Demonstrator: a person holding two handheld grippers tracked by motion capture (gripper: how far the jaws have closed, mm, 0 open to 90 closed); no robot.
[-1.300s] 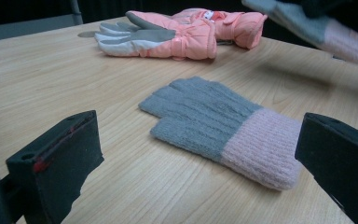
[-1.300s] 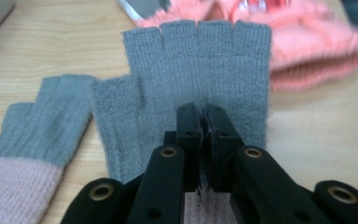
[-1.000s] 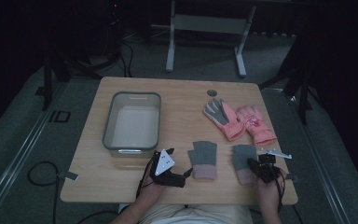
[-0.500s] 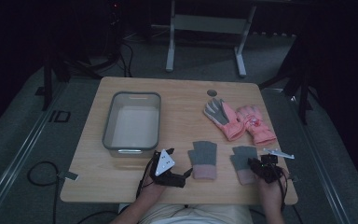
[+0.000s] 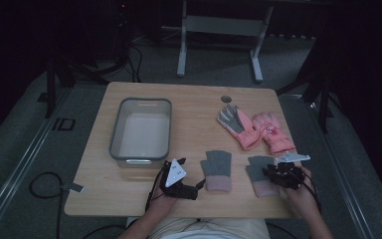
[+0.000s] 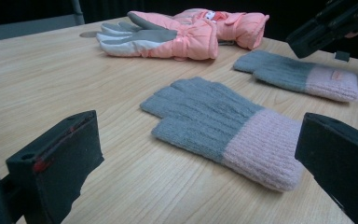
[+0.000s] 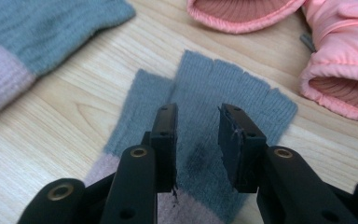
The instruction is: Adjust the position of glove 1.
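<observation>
Light wooden desk (image 5: 189, 109) with rounded corners, standing on grey carpet. Lying on it: a grey, clear-walled tub (image 5: 142, 132) at the left; a small round dark disc (image 5: 226, 98) near the far edge; two pink padded gloves (image 5: 253, 129) side by side at the right, one showing a grey palm; two grey knit gloves with pink cuffs near the front edge, one (image 5: 217, 171) at the middle, the other (image 5: 258, 172) to its right, flat and apart.

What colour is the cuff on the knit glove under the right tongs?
Pale pink cuff on a grey glove; clearest in the left gripper view.
</observation>
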